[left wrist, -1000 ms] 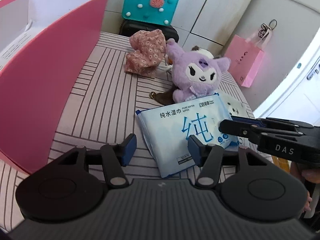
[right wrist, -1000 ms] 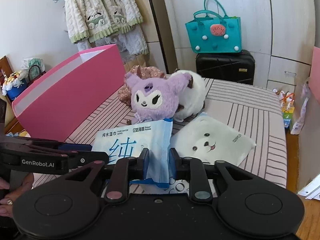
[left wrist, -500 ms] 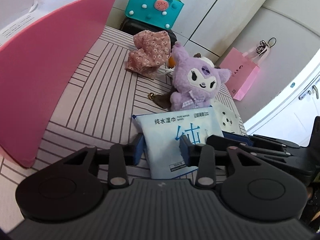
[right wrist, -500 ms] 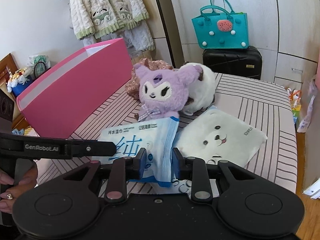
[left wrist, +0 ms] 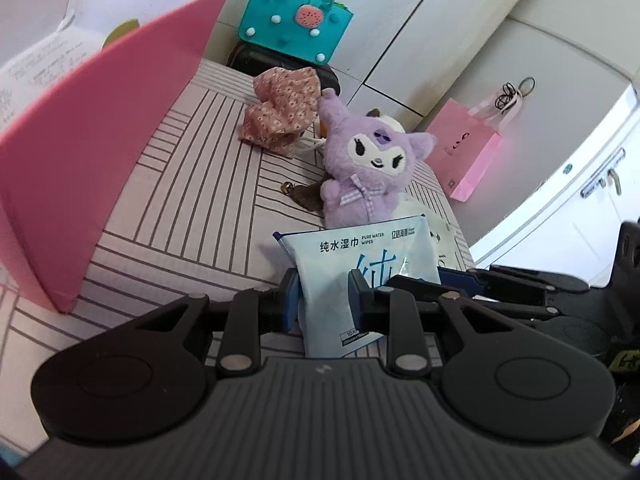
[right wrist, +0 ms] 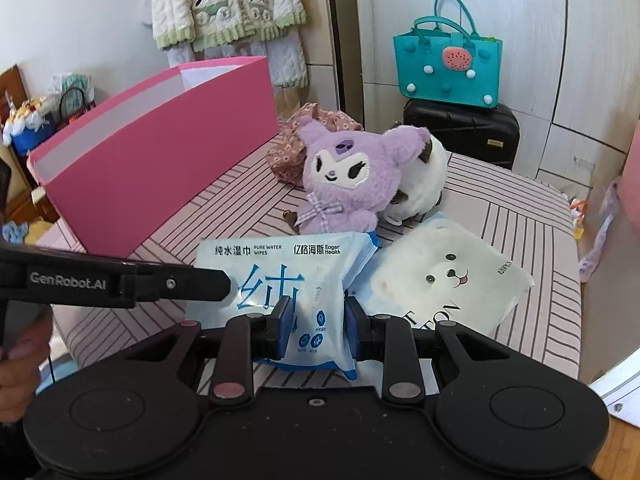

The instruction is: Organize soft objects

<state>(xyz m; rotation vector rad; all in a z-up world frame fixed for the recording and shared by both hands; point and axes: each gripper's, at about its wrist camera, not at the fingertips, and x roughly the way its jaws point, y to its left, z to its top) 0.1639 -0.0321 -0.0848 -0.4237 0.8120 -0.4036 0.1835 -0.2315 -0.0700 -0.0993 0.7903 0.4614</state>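
A light-blue pack of wet wipes (left wrist: 360, 248) (right wrist: 280, 264) is gripped at both ends, just above the striped cushion top (left wrist: 200, 200). My left gripper (left wrist: 323, 298) has its jaws closing, and its blue pads pinch the pack's near end. My right gripper (right wrist: 318, 320) is shut on the pack's other end. Behind the pack sits a purple plush (left wrist: 368, 176) (right wrist: 348, 184), leaning against a white plush (right wrist: 428, 176). Floral cloth (left wrist: 280, 116) is bunched further back. A white bear-face pack (right wrist: 448, 280) lies flat to the right of the wipes.
A tall pink box (left wrist: 80, 140) (right wrist: 160, 160) stands open-topped along the left of the cushion. Beyond the far edge, a teal bag (right wrist: 446, 64) rests on a black suitcase (right wrist: 460, 128). A pink paper bag (left wrist: 468, 148) stands on the floor at the right.
My left jaws have closed from wide apart onto the wipes pack. The pack now stands tilted up between both grippers. The right gripper kept its hold throughout.
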